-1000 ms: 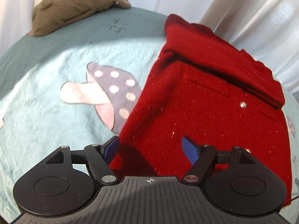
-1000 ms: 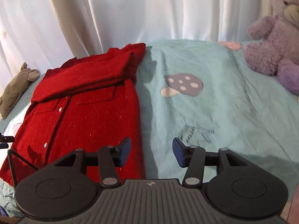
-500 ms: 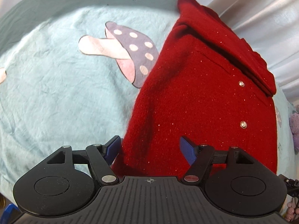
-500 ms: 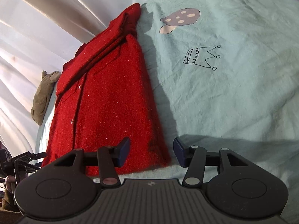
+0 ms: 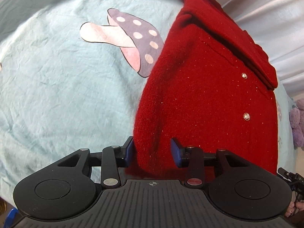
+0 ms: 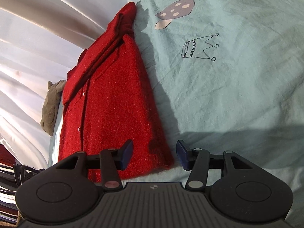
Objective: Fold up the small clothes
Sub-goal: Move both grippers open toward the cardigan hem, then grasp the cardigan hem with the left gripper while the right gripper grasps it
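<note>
A small red knit cardigan point(image 5: 209, 95) with shiny buttons lies flat on a light teal sheet point(image 5: 57, 95), its sleeves folded across the top. My left gripper point(image 5: 152, 152) is open, its blue fingertips point(image 5: 175, 151) straddling the garment's near left hem corner. In the right wrist view the cardigan point(image 6: 114, 104) lies at the left. My right gripper point(image 6: 154, 156) is open, its fingers either side of the near right hem corner, just above the cloth.
The sheet carries a mushroom print point(image 5: 129, 43) left of the cardigan, and another mushroom point(image 6: 174, 11) and a crown drawing point(image 6: 199, 46) to its right. White curtains point(image 6: 38, 38) hang behind. A grey-brown plush point(image 6: 52, 106) and a purple plush point(image 5: 298, 121) lie at the edges.
Both grippers have come down and forward to the cardigan's near hem corners. The left fingers have narrowed a little around the left corner. The cardigan has not moved.
</note>
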`<action>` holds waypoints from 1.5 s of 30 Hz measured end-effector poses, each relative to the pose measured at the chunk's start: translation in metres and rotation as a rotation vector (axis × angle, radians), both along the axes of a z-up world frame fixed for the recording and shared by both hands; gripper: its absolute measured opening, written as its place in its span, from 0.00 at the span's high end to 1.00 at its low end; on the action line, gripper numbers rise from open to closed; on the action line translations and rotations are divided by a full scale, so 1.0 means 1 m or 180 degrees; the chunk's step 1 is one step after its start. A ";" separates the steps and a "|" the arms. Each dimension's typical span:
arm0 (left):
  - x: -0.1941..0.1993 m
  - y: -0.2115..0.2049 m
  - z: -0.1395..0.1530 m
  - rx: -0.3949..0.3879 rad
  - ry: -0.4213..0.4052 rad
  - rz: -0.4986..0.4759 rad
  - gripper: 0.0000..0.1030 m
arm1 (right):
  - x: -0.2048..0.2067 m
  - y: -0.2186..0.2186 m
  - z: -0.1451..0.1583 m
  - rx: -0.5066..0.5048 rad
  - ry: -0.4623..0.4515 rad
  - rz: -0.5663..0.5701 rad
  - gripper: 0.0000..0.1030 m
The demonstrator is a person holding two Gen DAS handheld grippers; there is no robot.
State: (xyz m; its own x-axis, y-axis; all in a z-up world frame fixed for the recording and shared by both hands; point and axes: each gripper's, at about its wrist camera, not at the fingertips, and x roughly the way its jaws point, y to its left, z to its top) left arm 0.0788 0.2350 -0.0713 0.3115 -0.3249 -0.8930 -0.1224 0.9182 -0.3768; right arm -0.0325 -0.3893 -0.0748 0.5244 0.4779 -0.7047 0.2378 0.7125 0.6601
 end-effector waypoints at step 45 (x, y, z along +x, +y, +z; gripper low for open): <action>0.156 -0.037 0.037 0.0328 -0.1121 0.0265 0.66 | 0.198 0.039 0.037 -0.0908 -0.0751 -0.0376 0.79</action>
State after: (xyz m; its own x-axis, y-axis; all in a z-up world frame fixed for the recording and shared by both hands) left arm 0.2350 0.1980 -0.0344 0.6269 -0.1995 -0.7531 -0.0778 0.9458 -0.3153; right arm 0.1656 -0.3500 -0.0379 0.7276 0.2067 -0.6541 0.1945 0.8523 0.4856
